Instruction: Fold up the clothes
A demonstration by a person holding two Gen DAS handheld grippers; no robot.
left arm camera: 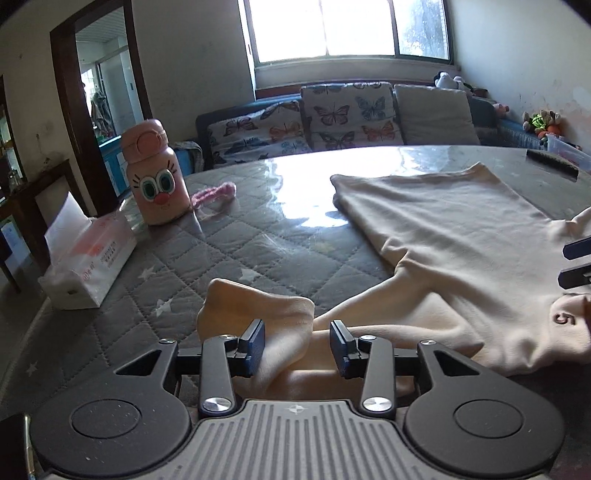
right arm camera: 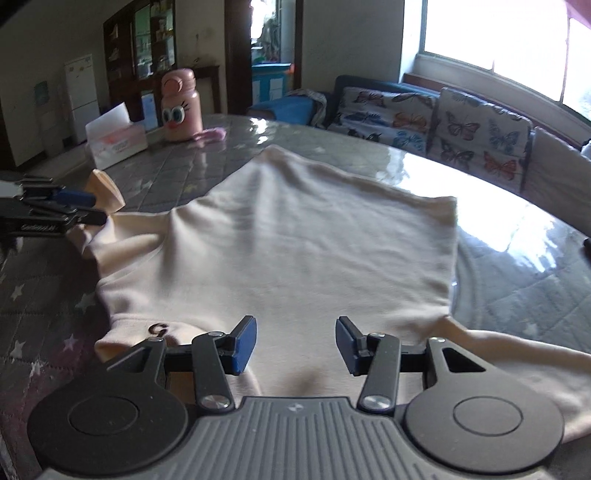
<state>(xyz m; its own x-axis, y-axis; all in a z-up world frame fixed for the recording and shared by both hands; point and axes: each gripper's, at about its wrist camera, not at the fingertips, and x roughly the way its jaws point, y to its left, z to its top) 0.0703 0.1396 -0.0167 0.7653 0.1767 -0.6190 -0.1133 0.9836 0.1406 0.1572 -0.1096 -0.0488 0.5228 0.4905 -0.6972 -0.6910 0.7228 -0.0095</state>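
My left gripper (left arm camera: 297, 345) and right gripper (right arm camera: 295, 343) both stand open over the cream cotton top (right arm camera: 295, 236) (sleeve between the left's jaws); bare grey quilted tabletop (left arm camera: 229, 251) at ten o'clock.

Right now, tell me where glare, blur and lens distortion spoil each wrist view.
Left wrist view: the window is blown out and its glare washes the glossy table cover; the fisheye bows the table's far edge. Right wrist view: glare whitens the table cover on the right, the window is overexposed, the cream garment looks soft, and the pink bottle is slightly blurred.
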